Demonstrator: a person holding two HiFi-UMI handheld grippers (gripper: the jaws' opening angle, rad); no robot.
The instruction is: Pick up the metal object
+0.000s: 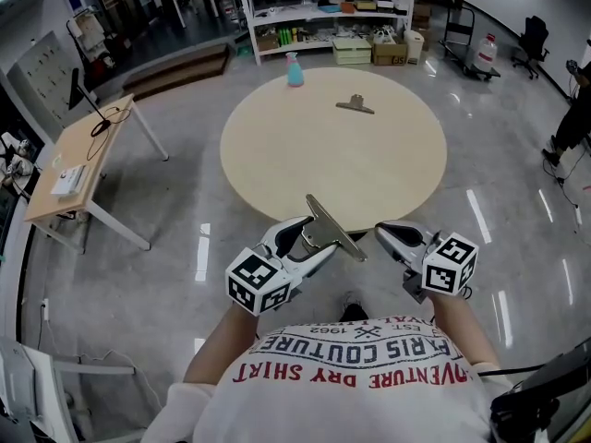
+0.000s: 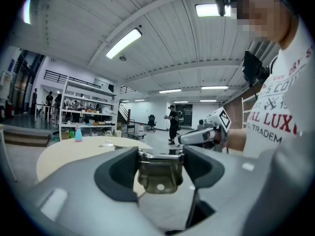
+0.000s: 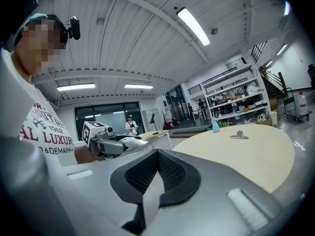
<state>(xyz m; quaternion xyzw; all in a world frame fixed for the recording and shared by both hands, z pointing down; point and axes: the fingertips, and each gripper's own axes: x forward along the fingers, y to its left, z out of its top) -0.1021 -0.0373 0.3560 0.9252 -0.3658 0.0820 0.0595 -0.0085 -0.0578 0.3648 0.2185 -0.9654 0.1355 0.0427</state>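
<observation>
My left gripper (image 1: pixel 307 238) is shut on a metal clip (image 1: pixel 332 230), a flat hinged piece held in the air just off the near edge of the round table (image 1: pixel 277 169). In the left gripper view the metal clip (image 2: pixel 158 173) sits squeezed between both dark pads. A second metal clip (image 1: pixel 355 105) lies on the far side of the tabletop and shows again as the small second clip (image 3: pixel 239 135). My right gripper (image 1: pixel 386 233) hovers beside the left one, shut with nothing in it; its pads (image 3: pixel 170 173) meet.
A blue spray bottle (image 1: pixel 295 69) stands at the table's far edge. A wooden desk (image 1: pixel 74 169) stands to the left, and shelves (image 1: pixel 323 12) with boxes line the back. A person (image 2: pixel 173 124) stands in the distance.
</observation>
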